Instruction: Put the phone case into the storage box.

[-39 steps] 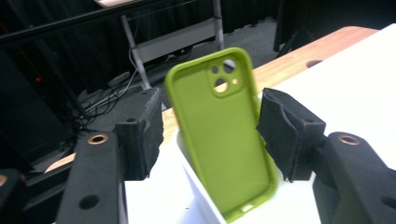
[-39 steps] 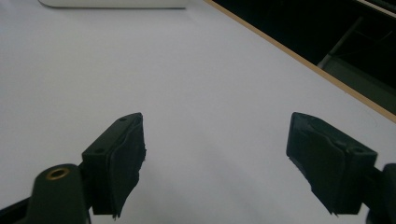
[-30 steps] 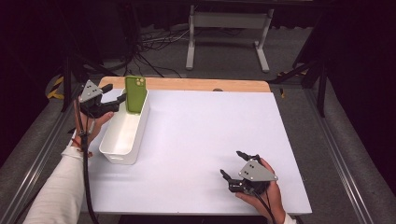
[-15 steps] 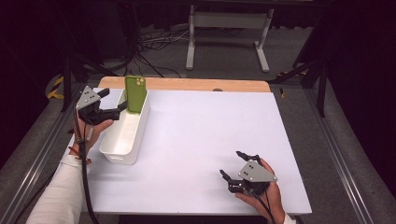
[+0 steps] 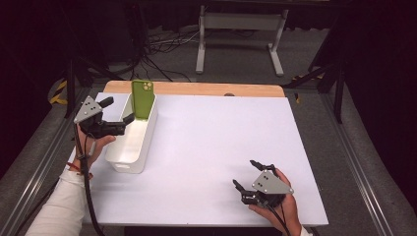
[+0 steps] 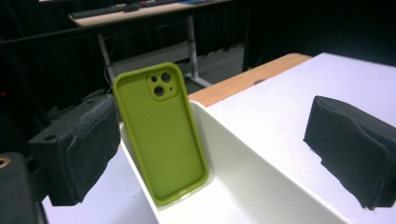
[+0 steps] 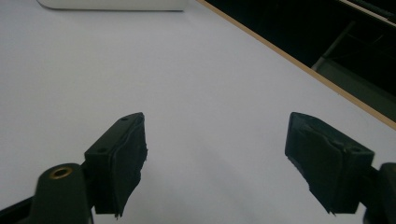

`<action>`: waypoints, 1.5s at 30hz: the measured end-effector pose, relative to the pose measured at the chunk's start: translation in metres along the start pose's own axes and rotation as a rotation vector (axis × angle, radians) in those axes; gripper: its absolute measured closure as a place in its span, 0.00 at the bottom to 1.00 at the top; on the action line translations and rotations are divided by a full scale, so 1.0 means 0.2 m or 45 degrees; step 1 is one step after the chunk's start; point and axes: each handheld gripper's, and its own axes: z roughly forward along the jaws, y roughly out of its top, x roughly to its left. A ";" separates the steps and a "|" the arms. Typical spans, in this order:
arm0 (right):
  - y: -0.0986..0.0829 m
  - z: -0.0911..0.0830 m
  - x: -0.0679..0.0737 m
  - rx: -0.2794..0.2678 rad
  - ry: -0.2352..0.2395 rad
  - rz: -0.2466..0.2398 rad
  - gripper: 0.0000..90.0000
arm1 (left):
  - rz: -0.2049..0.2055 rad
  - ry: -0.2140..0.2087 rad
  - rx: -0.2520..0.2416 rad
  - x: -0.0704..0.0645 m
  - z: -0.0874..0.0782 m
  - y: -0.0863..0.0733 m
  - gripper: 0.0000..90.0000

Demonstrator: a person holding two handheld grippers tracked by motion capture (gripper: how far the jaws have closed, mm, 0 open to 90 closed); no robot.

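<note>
A green phone case point(image 5: 142, 100) stands upright against the far end wall of a white bin point(image 5: 132, 142) at the table's left side. My left gripper point(image 5: 118, 109) hovers open just left of the bin's far end, its jaws pointing at the case without touching it. In the left gripper view the case point(image 6: 161, 135) leans in the bin point(image 6: 252, 177) between and beyond the spread jaws of the left gripper point(image 6: 215, 126). My right gripper point(image 5: 245, 172) rests open near the table's front right, over bare white tabletop point(image 7: 187, 84), with nothing between the jaws of the right gripper point(image 7: 219, 154).
The white tabletop point(image 5: 221, 137) has a wooden strip point(image 5: 206, 89) along its far edge. Beyond it, on the dark floor, are a metal stand point(image 5: 241, 29) and cables. The bin's near part holds nothing I can see.
My left gripper has drawn back a little toward the person, away from the phone case. The case, the bin and the right gripper have stayed put.
</note>
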 end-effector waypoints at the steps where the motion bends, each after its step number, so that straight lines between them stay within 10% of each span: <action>1: 0.00 0.00 0.00 -0.001 -0.002 0.001 0.24 | -0.001 -0.001 -0.002 -0.01 -0.01 0.00 0.05; 45: 0.04 0.01 0.00 -0.044 0.015 0.019 0.24 | 0.090 -0.098 -0.078 -0.27 -0.13 0.04 0.04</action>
